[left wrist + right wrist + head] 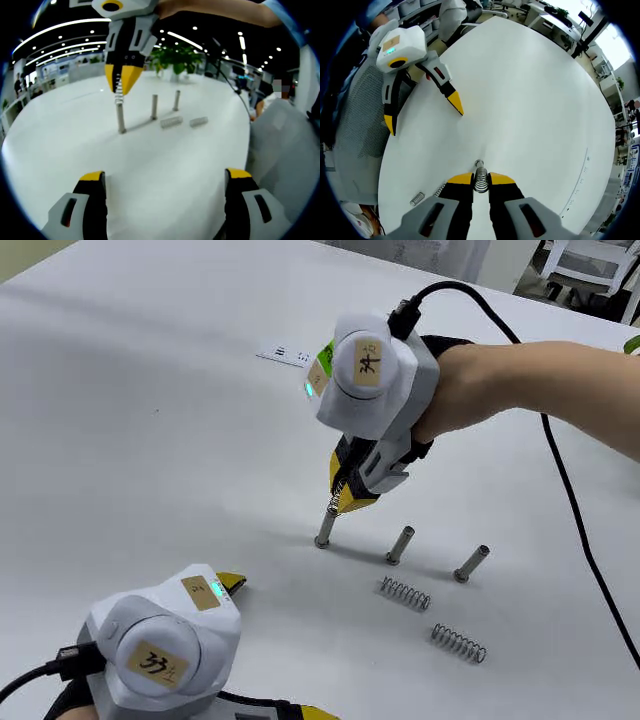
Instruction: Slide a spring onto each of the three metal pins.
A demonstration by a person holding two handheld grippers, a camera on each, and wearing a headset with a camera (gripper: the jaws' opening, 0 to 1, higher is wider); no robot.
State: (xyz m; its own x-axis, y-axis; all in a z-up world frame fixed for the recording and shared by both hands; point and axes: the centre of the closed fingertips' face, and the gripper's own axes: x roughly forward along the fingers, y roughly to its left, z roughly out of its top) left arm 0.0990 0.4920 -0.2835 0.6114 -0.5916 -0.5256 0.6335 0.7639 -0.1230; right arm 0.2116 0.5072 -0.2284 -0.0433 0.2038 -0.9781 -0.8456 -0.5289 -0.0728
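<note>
Three short metal pins stand in a row on the white table: left pin (325, 531), middle pin (400, 544), right pin (472, 562). My right gripper (340, 502) is shut on a spring (480, 179) and holds it upright right over the left pin (479, 163), its lower end at the pin's top (119, 100). Two more springs lie flat in front of the pins, one (405, 593) nearer, one (459, 643) to the right. My left gripper (162, 182) stays open and empty low at the near left (225, 585), well apart from the pins.
A small white card (284, 354) lies on the table behind the right gripper. A black cable (560, 470) runs from the right gripper across the table's right side. Chairs stand beyond the far edge.
</note>
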